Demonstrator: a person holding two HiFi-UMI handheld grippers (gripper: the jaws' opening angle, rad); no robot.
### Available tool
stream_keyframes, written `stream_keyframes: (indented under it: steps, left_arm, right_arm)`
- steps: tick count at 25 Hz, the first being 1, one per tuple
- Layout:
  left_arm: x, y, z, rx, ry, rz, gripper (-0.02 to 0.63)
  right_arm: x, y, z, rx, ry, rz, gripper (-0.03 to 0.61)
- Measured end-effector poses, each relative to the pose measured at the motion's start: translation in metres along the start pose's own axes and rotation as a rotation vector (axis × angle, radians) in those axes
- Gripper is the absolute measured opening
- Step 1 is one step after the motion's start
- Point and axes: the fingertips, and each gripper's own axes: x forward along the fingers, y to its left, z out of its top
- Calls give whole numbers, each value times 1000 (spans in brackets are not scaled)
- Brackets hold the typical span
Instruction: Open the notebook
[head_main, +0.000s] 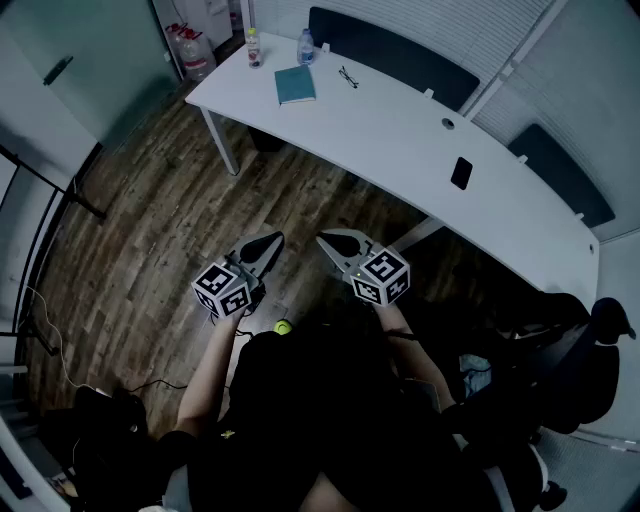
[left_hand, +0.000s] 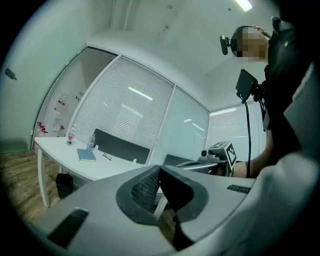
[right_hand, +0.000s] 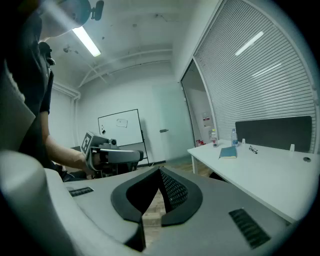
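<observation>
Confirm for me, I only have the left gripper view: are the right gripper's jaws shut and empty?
Observer: Yes. The right gripper view shows the right gripper with its jaws together, nothing between them.
Operator: Is anything on the table hidden from me?
Observer: A dark phone lies on it, well right of the closed notebook.
Operator: Are the grippers over the table?
Observer: No. The head view shows the left gripper and the right one over wooden floor, short of it.

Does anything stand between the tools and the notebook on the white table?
Nothing visible does. The left tool and right tool hang shut over wood floor, short of the table. The closed notebook lies apart from the bottles and glasses, nothing on it.
</observation>
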Motion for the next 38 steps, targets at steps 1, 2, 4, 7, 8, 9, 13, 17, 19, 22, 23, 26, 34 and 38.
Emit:
stream_keyframes:
  steps: [1,2,4,7,8,9,13,17,19,22,23,26,34,38]
  left_arm:
    - [0,-1,-1,-4,-1,-1,11]
    - [-1,-2,-1,-8,-3,-1,11]
    - [-1,-3,-3,-12,-3,-2,11]
    - [-2,-3,-5,-14,-3,-5,11]
    - [-2,-3,-5,-17,-4,-6,11]
    - [-3,-4,-5,-19,-6,-7,11]
    - [-5,-3,-4,-23,-11,-9,11]
    - [-8,0,-4,-33,-19,-15,11]
    - [-10,1,-3,-34,-21,-16,11]
    - [-12,2,-2,-38,-20,-21,11]
    - [-13,2,-2,-40,-20,-24,11]
    - [-18,6,-2,-51,-21,-33,11]
    - [-29,12,-1,-55,-24,-76,11]
    - [-36,17,-2,-57,-23,-85,11]
  right_arm:
    - [-1,1,-1,0,1,0,23]
    - [-1,2,-1,1,2,-1,23]
    - [-2,2,-2,3,3,-2,23]
    - [0,2,-3,15,-1,-3,25]
    - [1,2,-3,23,-6,-1,24]
    - [1,2,-3,31,-10,1,23]
    - [4,3,-2,44,-7,-5,25]
    - [7,4,-5,44,3,-17,25]
    - [9,4,-6,44,8,-25,25]
    - [12,5,-6,43,15,-36,25]
    - [14,6,-7,43,18,-39,25]
    - [23,10,-8,33,39,-42,25]
    - [44,24,-9,13,60,-67,25]
    - [51,30,-16,23,73,-76,25]
